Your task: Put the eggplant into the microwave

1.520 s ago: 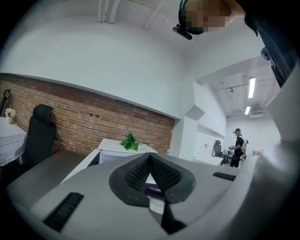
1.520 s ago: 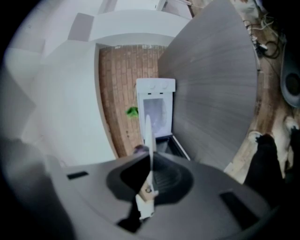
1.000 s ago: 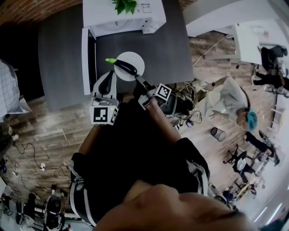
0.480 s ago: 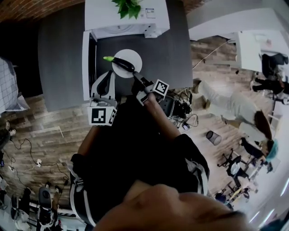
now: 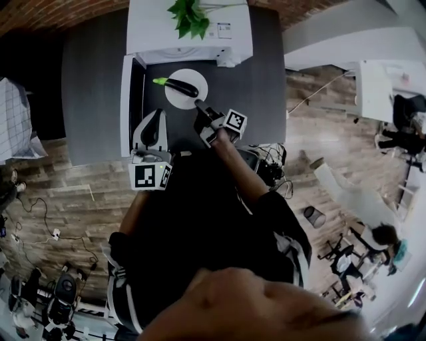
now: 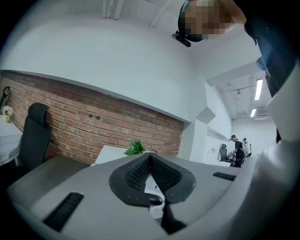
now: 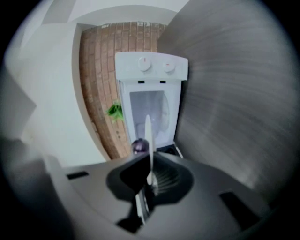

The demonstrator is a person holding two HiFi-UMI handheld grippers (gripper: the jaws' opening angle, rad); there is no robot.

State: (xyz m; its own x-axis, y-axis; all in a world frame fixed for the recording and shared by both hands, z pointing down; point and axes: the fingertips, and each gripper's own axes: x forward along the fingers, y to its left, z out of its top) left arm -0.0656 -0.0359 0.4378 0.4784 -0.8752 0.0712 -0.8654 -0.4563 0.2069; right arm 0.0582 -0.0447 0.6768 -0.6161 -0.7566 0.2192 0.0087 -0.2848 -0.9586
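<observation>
Dark grey table (image 5: 93,100) is bearing the open microwave (image 5: 190,33); right gripper (image 5: 199,105) is clamping the plate (image 5: 174,98) rim, eggplant (image 5: 181,85) riding on it; left gripper (image 5: 158,113) jaws are sitting together.

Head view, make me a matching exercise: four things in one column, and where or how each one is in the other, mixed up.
1 eggplant
2 plant
3 plate
4 microwave door

A on top of the microwave
B lying on the plate
C rim pinched by the right gripper
D swung open at the left

Pairs: 1-B, 2-A, 3-C, 4-D
</observation>
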